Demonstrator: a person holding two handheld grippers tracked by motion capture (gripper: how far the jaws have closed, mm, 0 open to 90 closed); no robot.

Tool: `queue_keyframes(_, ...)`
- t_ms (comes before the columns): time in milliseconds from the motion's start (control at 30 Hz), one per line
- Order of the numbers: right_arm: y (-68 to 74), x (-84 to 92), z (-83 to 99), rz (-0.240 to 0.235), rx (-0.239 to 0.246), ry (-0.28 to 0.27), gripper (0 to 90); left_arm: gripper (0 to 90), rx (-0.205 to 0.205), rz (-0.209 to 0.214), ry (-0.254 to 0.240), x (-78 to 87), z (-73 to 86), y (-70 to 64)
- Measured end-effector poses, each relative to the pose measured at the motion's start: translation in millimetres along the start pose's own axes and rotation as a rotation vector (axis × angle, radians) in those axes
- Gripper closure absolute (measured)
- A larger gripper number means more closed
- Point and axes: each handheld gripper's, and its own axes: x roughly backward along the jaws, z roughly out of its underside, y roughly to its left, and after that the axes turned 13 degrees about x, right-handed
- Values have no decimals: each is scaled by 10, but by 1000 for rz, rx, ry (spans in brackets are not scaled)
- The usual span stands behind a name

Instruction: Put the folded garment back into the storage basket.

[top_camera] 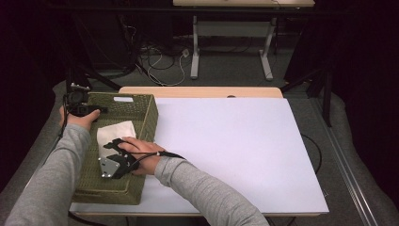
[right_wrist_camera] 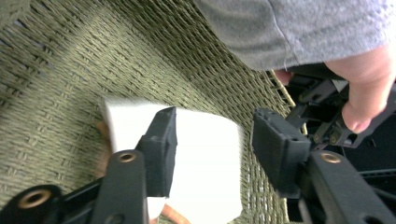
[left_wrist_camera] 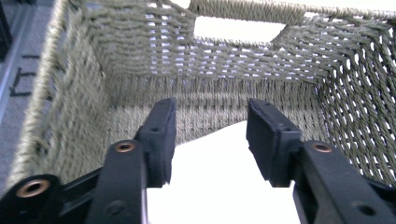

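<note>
The folded white cloth [top_camera: 114, 133] lies flat on the floor of the woven basket [top_camera: 149, 113], left of frame. Both the left gripper [left_wrist_camera: 211, 140] and right gripper [right_wrist_camera: 212, 149] hold their jaws apart, gripping nothing. Judged step: release complete. Next move: lift both grippers clear without snagging the cloth.

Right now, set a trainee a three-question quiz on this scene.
1. True or false: the white cloth lies inside the basket.
2. How do the left gripper's jaws stand? A) apart, nothing pressed between them B) shut on the cloth C) shut on the basket rim
3. On which side of the white table does the basket sit in the high view?

Key: 1 true. 2 A. 3 the left side.
</note>
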Motion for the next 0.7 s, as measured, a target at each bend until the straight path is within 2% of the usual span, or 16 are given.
queue_keyframes(167,-12,114,19,32,-28,3,415,417,-4,40,-16,30,22,-82)
queue_keyframes(267,-19,184,38,57,-26,-3,367,362,-33,52,-36,53,44,-168)
queue_keyframes(433,-46,328,100,67,-85,-6,365,333,-59,90,-62,125,93,-304)
queue_keyframes(467,-46,360,118,70,-110,-11,364,334,-59,90,-62,125,93,-304)
queue_keyframes(500,-50,399,144,68,-140,-15,364,334,-84,113,-62,170,126,-362)
queue_keyframes(567,-43,463,183,75,-183,-10,347,334,-112,114,-65,215,152,-412)
queue_keyframes(633,-41,520,224,96,-211,1,316,329,-125,135,-73,271,182,-472)
queue_keyframes(700,-46,567,268,87,-235,-3,316,328,-132,162,-69,314,202,-519)
